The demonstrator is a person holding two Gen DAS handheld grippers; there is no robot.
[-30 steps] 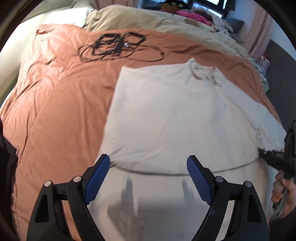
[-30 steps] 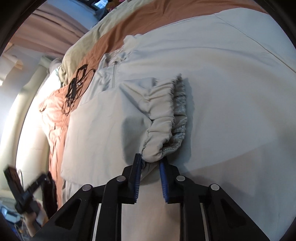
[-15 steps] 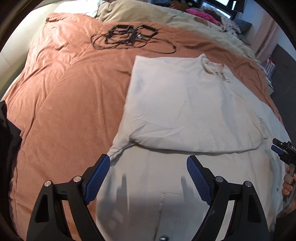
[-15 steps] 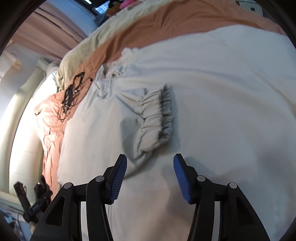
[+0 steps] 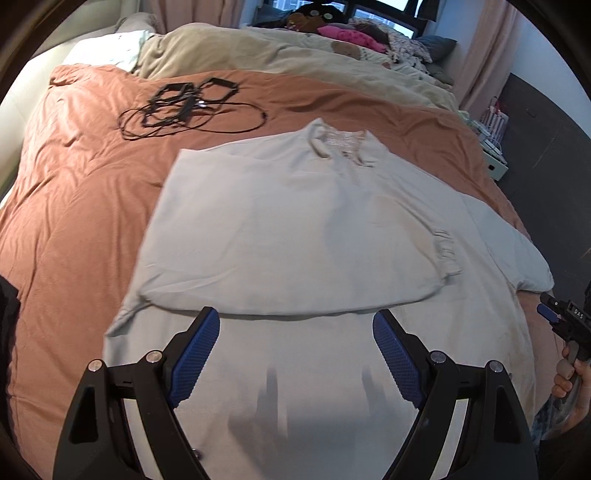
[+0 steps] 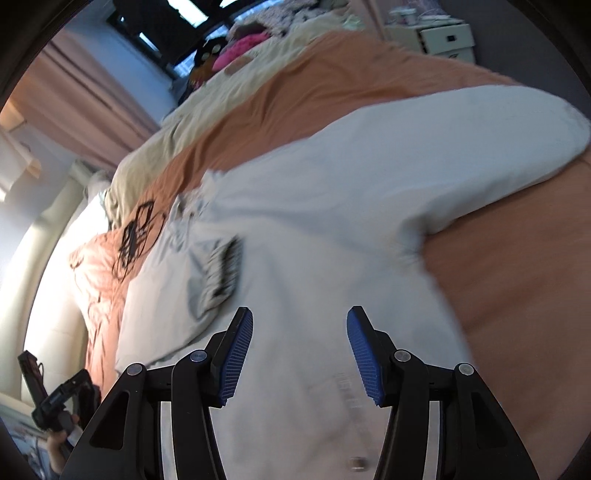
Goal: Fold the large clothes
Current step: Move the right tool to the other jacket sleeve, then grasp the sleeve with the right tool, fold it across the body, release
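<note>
A large pale grey-white garment [image 5: 295, 229] lies flat on the orange bed cover [image 5: 74, 192], collar at the far end. Its left sleeve is folded across the body, with the gathered cuff [image 5: 447, 251] lying at the right. My left gripper [image 5: 295, 354] is open and empty above the garment's lower part. My right gripper [image 6: 299, 350] is open and empty above the garment [image 6: 332, 206], with the folded cuff [image 6: 225, 269] to its upper left. The other sleeve [image 6: 498, 147] stretches out to the right.
A tangle of black cables [image 5: 181, 107] lies on the cover beyond the garment. A beige blanket [image 5: 258, 48] and piled clothes [image 5: 347, 33] lie at the far end. A white cabinet [image 6: 443, 37] stands beside the bed.
My right gripper let go of the sleeve cuff, opened and pulled back to the right. The left gripper stayed open and rose, tilting up toward the far end of the bed.
</note>
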